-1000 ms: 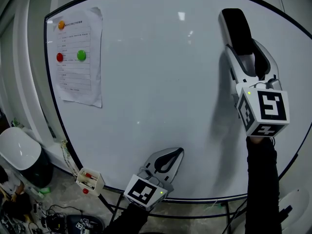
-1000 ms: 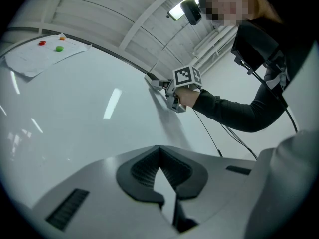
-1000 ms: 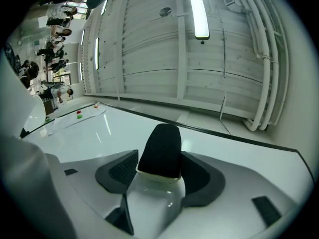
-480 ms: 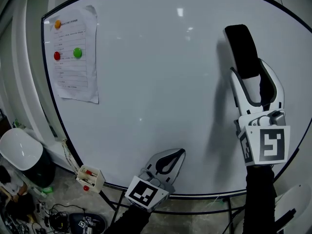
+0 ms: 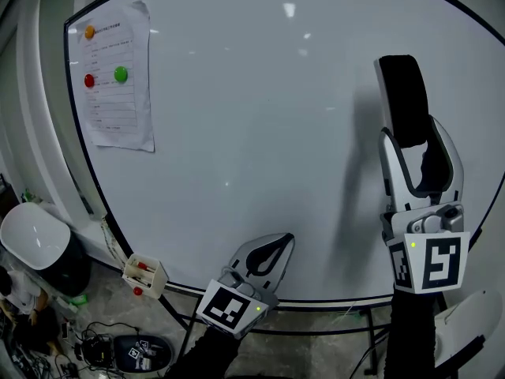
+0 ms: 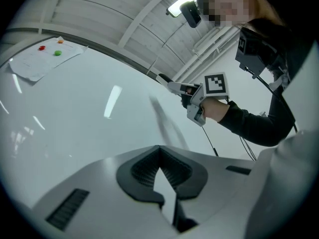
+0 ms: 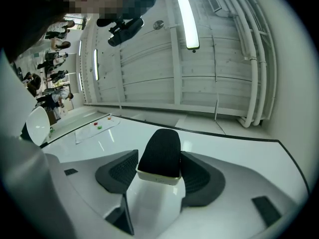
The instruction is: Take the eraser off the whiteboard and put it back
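Observation:
The eraser (image 5: 404, 101), a long white block with a black felt face, stands upright against the whiteboard (image 5: 237, 117) at the right. My right gripper (image 5: 416, 144) is shut on its lower half, one pad on each side, seen up close in the right gripper view as eraser (image 7: 160, 153) and gripper (image 7: 159, 166). My left gripper (image 5: 272, 247) is shut and empty near the board's bottom edge, its tips (image 6: 158, 151) meeting in the left gripper view. That view also shows the right gripper (image 6: 192, 93) far off at the board.
A paper sheet (image 5: 114, 85) hangs at the board's upper left under red, green and orange magnets. A small marker holder (image 5: 144, 275) sits at the board's lower left edge. A white bin (image 5: 31, 243) and cables (image 5: 118, 350) lie on the floor.
My right gripper has come down along the board's right side with the eraser in it. The left gripper has barely shifted.

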